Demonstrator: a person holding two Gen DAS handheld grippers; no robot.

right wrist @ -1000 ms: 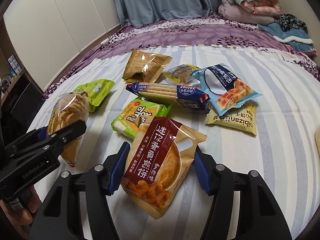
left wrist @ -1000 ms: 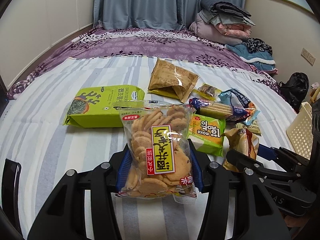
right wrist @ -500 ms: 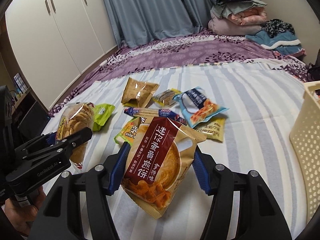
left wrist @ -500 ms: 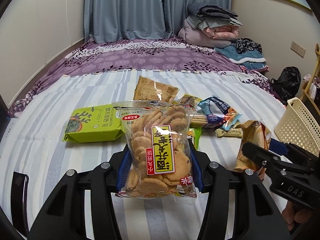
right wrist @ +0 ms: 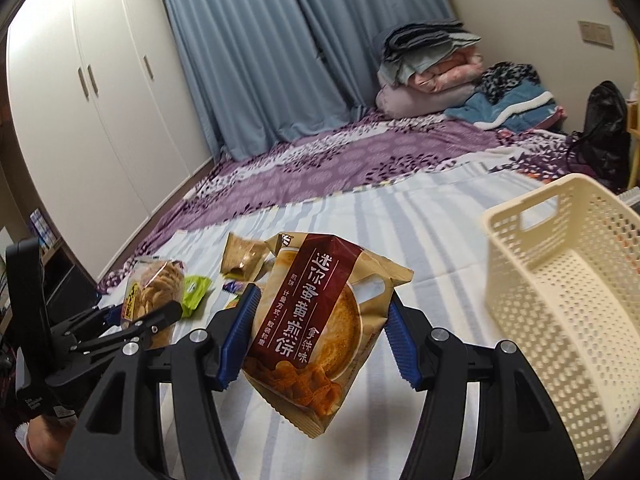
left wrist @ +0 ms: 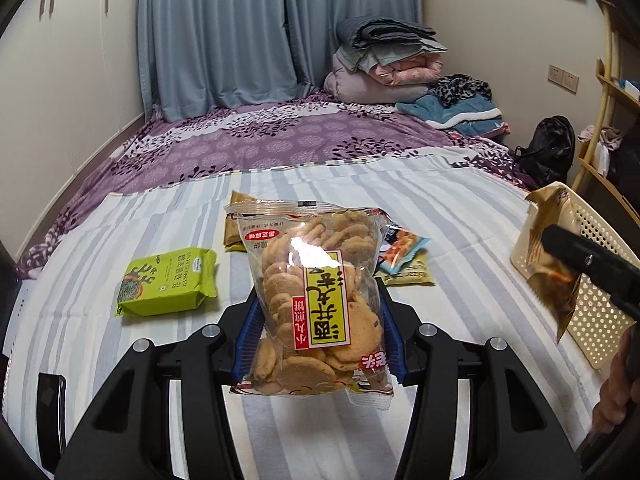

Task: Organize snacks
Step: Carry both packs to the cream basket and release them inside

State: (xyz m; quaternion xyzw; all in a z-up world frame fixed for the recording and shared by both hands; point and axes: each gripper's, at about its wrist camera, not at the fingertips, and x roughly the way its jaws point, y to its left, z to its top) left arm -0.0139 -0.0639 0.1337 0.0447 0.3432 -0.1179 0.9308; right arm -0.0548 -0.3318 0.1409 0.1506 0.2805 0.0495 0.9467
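In the left wrist view, the green seaweed pack (left wrist: pixel 168 282) lies flat on the striped sheet (left wrist: pixel 460 208) at about 9 o'clock, with its long side running left to right. My left gripper (left wrist: pixel 318 330) is closed on the clear cookie bag (left wrist: pixel 316 300). The blue pads (left wrist: pixel 245 330) press both sides of the bag's lower half. The bag stands up tall, with its long side pointing up to 12 o'clock and its sealed top edge far from me. It hangs above the sheet. Behind it, a brown pack (left wrist: pixel 234 220) peeks out at 11 o'clock, and a blue pack (left wrist: pixel 402 250) and a yellow pack (left wrist: pixel 408 276) lie at 1 o'clock.

At 3 o'clock is the cream basket (left wrist: pixel 596 320), and the tan cracker bag (left wrist: pixel 550 256) hangs in front of it.

In the right wrist view, the cookie bag shows again at 9 o'clock. My right gripper (right wrist: pixel 320 340) is closed on the tan cracker bag, with a blue pad on each side. The bag is tilted. Its long side runs from 7 o'clock up to 1 o'clock, and its top leans right. It is up in the air, just beside the basket at 3 o'clock, not inside it.
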